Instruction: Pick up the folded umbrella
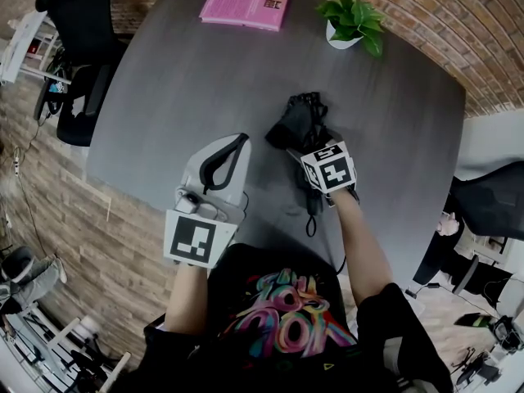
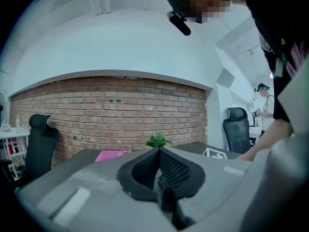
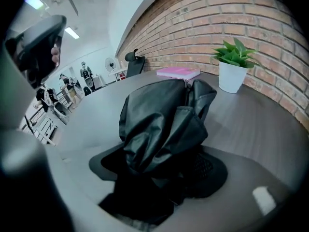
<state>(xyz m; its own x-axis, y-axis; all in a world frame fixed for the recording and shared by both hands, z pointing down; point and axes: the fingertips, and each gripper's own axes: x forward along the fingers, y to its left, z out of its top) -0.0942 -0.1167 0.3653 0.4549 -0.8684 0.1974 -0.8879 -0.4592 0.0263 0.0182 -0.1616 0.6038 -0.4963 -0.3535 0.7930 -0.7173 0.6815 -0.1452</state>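
Jaws of the right gripper [image 3: 159,170] stand spread wide, straddling the folded umbrella [image 3: 161,124], which lies on the dark table [image 1: 196,80] near the front edge. Its loose black canopy fabric bulges up between the pads, and I cannot see them pressing on it. The left gripper [image 2: 158,151] hovers beside it with its jaws pressed together on nothing.

The main risk is that the pads close on slack fabric alone rather than on the stiff shaft beneath. The cloth would then stretch or slide on the lift, and the umbrella would sag, swing or drop. A grip far from the middle would let the heavier end tip down. The wrist strap [image 1: 311,219] trailing toward the person could also snag.
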